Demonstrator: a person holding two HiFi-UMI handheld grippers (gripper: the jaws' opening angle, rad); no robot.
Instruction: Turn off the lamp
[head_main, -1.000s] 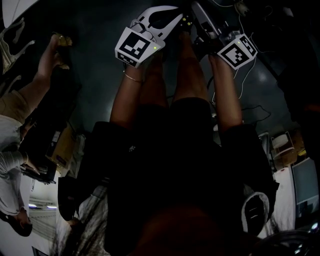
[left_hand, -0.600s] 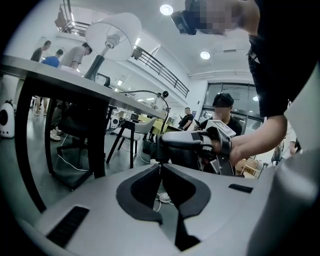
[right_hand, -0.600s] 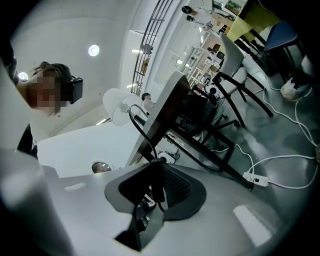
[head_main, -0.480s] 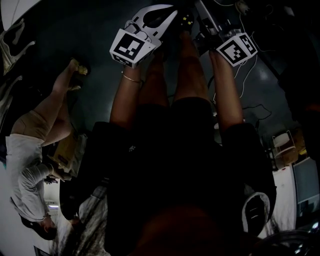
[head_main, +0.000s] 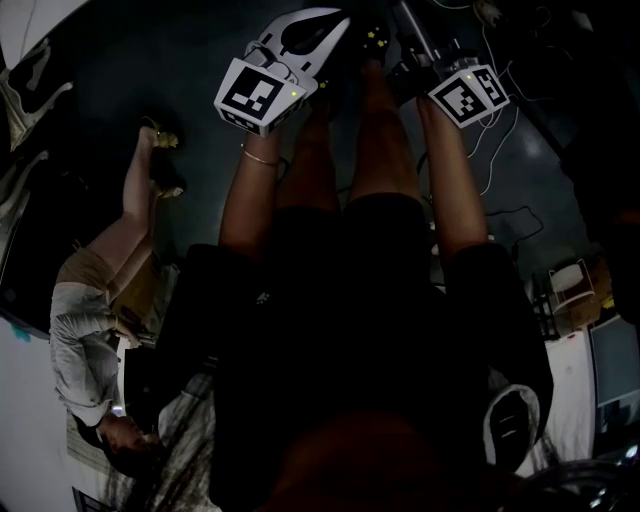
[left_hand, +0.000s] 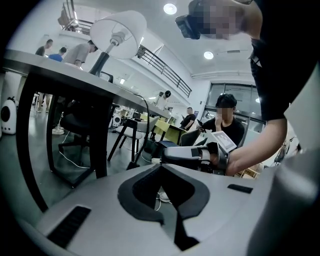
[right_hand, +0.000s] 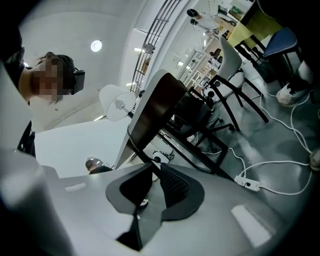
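The lamp (left_hand: 119, 31) has a white shade on a dark stem and stands on a dark-legged table (left_hand: 60, 75), up and to the left in the left gripper view. In the right gripper view, which is rolled, the lamp (right_hand: 114, 102) shows far off behind the tilted table top (right_hand: 160, 100). My left gripper (left_hand: 161, 167) hangs below table height, its tips together and nothing in it. My right gripper (right_hand: 154, 167) has just been closing; a narrow gap still shows and nothing lies in it. Both are well short of the lamp.
A white power strip (right_hand: 247, 183) and loose cables lie on the grey floor. Dark chairs (right_hand: 225, 95) stand under and beyond the table. A bystander (head_main: 100, 330) is at the left of the head view. Seated people (left_hand: 225, 120) are in the background.
In the head view the bystander at the left has walked down the picture. My left gripper has drifted slightly left and up in the picture. The right gripper has barely shifted.
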